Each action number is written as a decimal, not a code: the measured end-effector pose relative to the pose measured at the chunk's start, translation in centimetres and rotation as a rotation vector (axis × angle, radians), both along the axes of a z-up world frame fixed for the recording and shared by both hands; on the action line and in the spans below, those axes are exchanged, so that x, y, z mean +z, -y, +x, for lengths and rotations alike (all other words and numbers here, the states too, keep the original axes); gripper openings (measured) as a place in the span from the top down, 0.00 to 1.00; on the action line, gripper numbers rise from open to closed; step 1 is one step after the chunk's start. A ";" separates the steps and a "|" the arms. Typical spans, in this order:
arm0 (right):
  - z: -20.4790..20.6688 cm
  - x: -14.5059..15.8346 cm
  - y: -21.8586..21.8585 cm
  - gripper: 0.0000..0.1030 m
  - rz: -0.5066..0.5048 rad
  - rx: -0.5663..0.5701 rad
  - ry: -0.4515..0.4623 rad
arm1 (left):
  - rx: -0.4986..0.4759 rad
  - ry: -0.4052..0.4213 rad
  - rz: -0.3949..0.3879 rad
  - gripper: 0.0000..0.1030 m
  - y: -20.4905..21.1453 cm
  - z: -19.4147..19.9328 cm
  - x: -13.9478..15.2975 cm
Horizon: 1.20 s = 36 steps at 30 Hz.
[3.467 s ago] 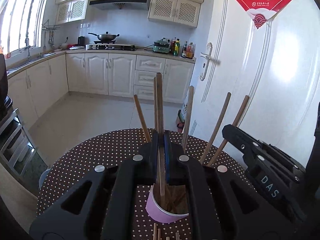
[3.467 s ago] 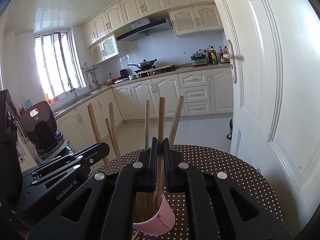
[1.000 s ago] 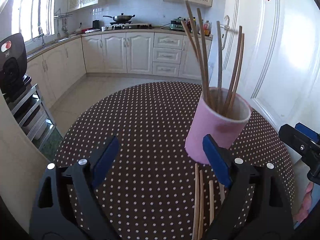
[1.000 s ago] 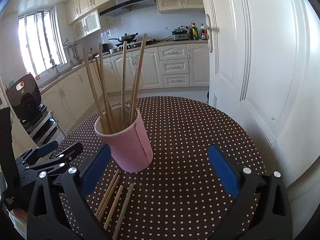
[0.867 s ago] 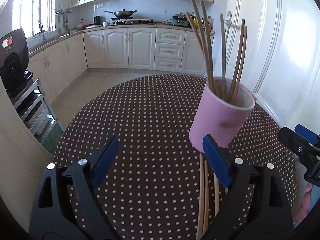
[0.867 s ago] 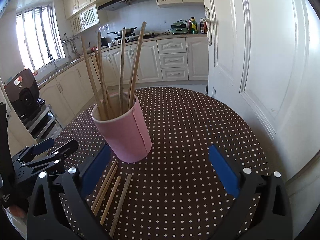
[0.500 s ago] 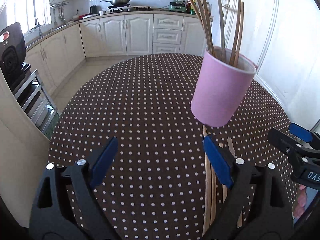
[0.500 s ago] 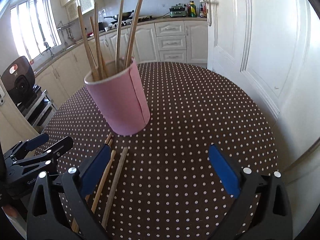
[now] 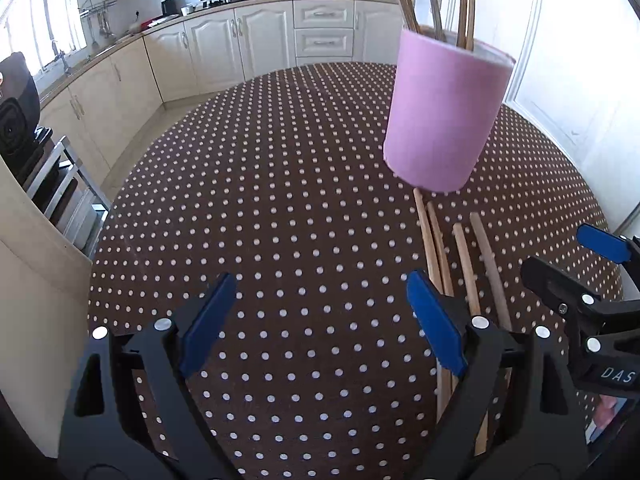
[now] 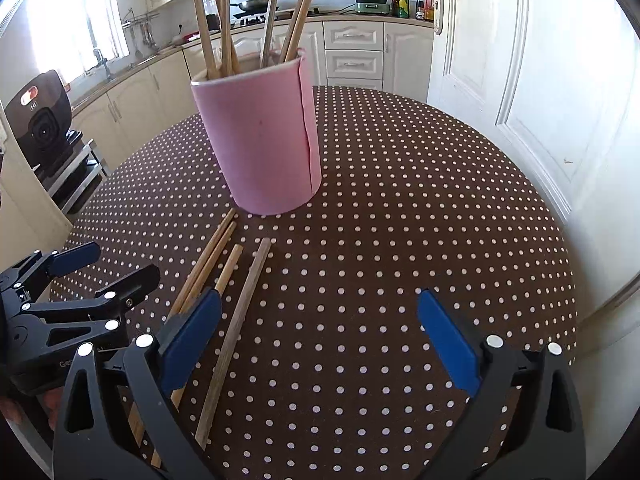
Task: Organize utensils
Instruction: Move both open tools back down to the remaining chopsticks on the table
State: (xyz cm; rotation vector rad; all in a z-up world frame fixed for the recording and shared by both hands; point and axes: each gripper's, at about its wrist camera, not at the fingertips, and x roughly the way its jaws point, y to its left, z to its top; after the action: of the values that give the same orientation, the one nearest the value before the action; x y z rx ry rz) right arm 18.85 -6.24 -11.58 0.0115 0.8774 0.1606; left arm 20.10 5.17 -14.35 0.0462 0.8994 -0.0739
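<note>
Both the left gripper (image 9: 320, 320) and right gripper (image 10: 320, 336) hang wide apart and empty over the table (image 9: 280, 200), four chopsticks (image 10: 232, 320) lying loose just before the cup (image 10: 264, 136)

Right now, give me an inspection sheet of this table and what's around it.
Surface: round table with a brown dotted cloth.
Job's things: pink cup upright, chopsticks standing in it; four loose chopsticks flat on the cloth in front of it.
Clutter: nothing seen.
Grippers: left gripper open, empty; right gripper open, empty.
Cables: nothing seen.
Surroundings: kitchen cabinets, white door.
</note>
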 end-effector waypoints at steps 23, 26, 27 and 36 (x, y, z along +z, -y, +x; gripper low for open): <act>-1.2 -2.1 -0.4 0.08 -0.022 -0.021 -0.021 | -0.099 -0.038 -0.039 0.15 0.3 2.0 -1.0; -1.5 -2.0 -0.4 0.08 -0.022 -0.022 -0.022 | -0.111 -0.039 -0.050 0.15 0.5 2.5 -0.9; -1.6 -2.0 -0.5 0.08 -0.024 -0.021 -0.023 | -0.118 -0.040 -0.055 0.15 0.6 2.7 -0.9; -2.4 -1.8 -0.7 0.08 -0.029 -0.001 -0.043 | -0.134 -0.054 -0.083 0.15 0.9 4.1 -0.6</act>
State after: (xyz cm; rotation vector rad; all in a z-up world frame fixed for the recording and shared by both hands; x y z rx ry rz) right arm 16.43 -5.51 -13.33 -0.0121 0.9222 0.1471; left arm 24.21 4.28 -14.98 0.0274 0.9457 -0.2381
